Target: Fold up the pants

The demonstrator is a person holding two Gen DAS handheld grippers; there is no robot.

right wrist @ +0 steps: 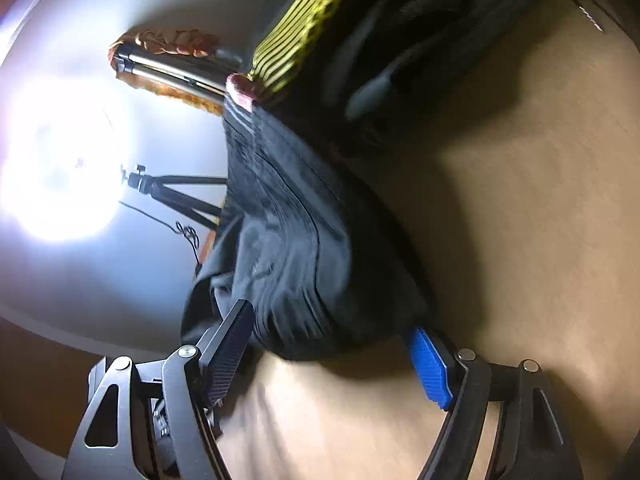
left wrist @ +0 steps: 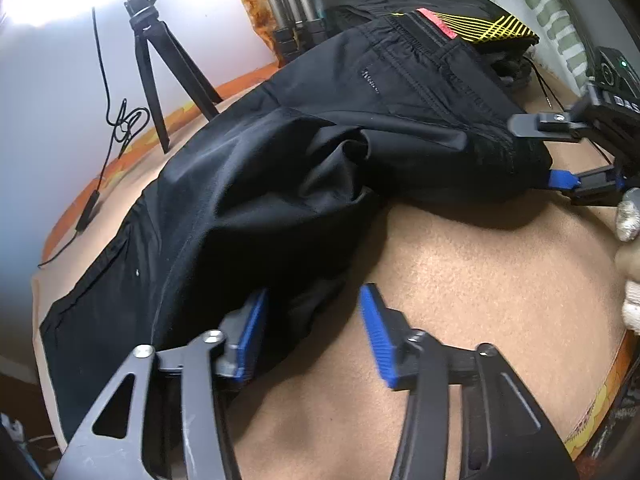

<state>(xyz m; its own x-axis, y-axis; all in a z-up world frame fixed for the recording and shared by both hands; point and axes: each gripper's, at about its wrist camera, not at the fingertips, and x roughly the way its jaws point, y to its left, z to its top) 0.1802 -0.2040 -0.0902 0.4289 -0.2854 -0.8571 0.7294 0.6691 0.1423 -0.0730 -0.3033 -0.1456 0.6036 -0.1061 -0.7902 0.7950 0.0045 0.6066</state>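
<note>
Black pants [left wrist: 280,168] lie bunched across a tan surface [left wrist: 460,280], waistband toward the far right. My left gripper [left wrist: 316,316] is open at the near edge of a pant leg; its left finger touches the fabric and its right finger stands over bare surface. My right gripper [left wrist: 536,152] shows at the right edge in this view, jaws open around the waistband corner. In the right wrist view the waistband end [right wrist: 304,256] sits between the wide-open fingers of the right gripper [right wrist: 332,340], one above and one below the fabric.
A small black tripod [left wrist: 160,68] with a trailing cable stands at the back left. A pile of dark clothing with yellow stripes [left wrist: 480,24] lies behind the pants. Larger tripod legs [left wrist: 288,4] lean at the back. The surface has an orange border [left wrist: 120,160].
</note>
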